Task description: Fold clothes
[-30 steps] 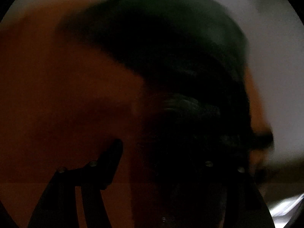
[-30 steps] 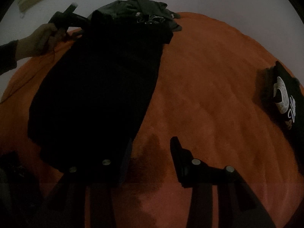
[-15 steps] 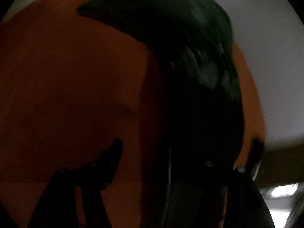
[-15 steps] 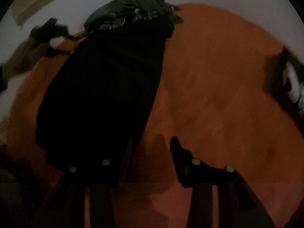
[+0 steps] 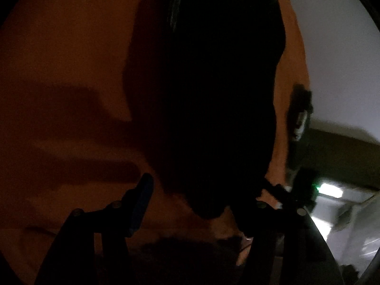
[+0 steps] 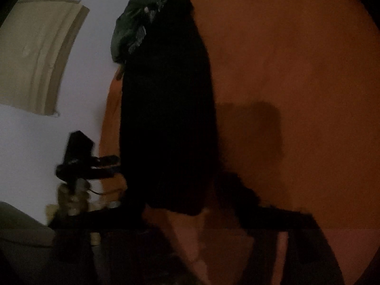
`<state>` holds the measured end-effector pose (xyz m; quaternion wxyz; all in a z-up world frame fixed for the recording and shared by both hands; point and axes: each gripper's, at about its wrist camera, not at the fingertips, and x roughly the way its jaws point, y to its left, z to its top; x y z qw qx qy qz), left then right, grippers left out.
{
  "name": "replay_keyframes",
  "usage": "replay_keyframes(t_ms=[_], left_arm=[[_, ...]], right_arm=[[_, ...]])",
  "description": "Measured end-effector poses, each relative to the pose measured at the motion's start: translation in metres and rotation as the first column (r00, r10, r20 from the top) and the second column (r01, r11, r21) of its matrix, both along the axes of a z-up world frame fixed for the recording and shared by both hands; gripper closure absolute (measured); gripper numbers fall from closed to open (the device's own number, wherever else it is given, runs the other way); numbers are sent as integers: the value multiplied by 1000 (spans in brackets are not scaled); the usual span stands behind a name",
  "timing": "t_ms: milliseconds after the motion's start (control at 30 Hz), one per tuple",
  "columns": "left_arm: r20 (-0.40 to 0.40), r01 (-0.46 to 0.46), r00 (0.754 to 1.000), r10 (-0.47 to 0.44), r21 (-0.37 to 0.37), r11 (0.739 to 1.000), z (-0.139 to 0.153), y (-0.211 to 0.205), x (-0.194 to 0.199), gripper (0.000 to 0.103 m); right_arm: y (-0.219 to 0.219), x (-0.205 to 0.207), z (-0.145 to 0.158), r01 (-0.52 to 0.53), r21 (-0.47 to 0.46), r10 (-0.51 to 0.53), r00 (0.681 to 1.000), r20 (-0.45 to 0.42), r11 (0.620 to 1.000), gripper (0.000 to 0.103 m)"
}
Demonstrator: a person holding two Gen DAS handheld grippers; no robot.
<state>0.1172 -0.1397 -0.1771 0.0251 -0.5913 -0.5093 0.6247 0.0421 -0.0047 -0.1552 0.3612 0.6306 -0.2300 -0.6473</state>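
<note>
A long black garment (image 5: 209, 90) lies flat on the orange blanket (image 5: 66, 59), and its narrow near end reaches between my left gripper's (image 5: 201, 194) fingers. They stand apart, and the left blue pad (image 5: 142, 197) is bare. In the right wrist view the same black garment (image 6: 166, 118) runs from the far pile to my right gripper (image 6: 185, 190). Its jaws are opening, blurred, with the garment's end lying between them and no pad pressing it. The left gripper (image 6: 104, 163) shows there at the garment's left edge, pointing at it.
A heap of dark grey-green clothes (image 6: 147, 16) sits at the garment's far end. A black item with a white print (image 5: 299, 118) lies at the blanket's right edge. A pale wall and a beige door frame (image 6: 35, 54) stand beyond the blanket (image 6: 296, 71).
The left gripper swept along the garment from its far end to its near end. The right gripper rolled, swung left and spread its jaws wider.
</note>
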Motion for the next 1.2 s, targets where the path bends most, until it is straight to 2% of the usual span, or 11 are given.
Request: replay_keyframes(t_ms=[133,167,200,233,500,700,800,867,933,1033,1200], left_arm=[[-7,25,1000,-25,23,999,-13,24,-16,40],[-16,29,999,-29,21,999,-14,29,-19,41],[-26,40,999,-40,2,999,-14,35,-22,60],[-33,59,998,-59,-7,998,-15,43,-20,92],[-37,131,991,-131,8,991,-20,78,-31,91],[-39,76,997,-74,65,995,-14,71,-38,71],[-23,56,998,-54,87,995,-24,73,-44,58],[-34,75,997,-72,83,994,-27,83,-49,59],[-72,145,987,-144,16,989,-22,101,-53,80],[-124,218,966,-228,-92,972,-9,118,-58,85],[-140,317,940,-312,10,949,0,145,-58,86]], right_arm=[[-24,6,-11,-48,29,46,997,55,998,35],[-30,7,-12,-54,53,51,997,52,997,75],[-31,8,-10,-39,87,36,999,33,995,89],[-26,9,-5,-6,92,5,1000,19,996,88],[10,20,-23,16,84,-21,998,64,996,79],[8,12,4,16,42,-16,1000,-10,999,32],[0,6,-3,20,15,-21,999,39,1000,33],[-5,4,-13,17,41,-21,996,82,999,64],[-2,6,-16,32,41,-35,996,87,999,80],[7,17,-4,52,3,-52,998,44,999,84],[42,39,7,127,-26,-122,981,148,992,86]])
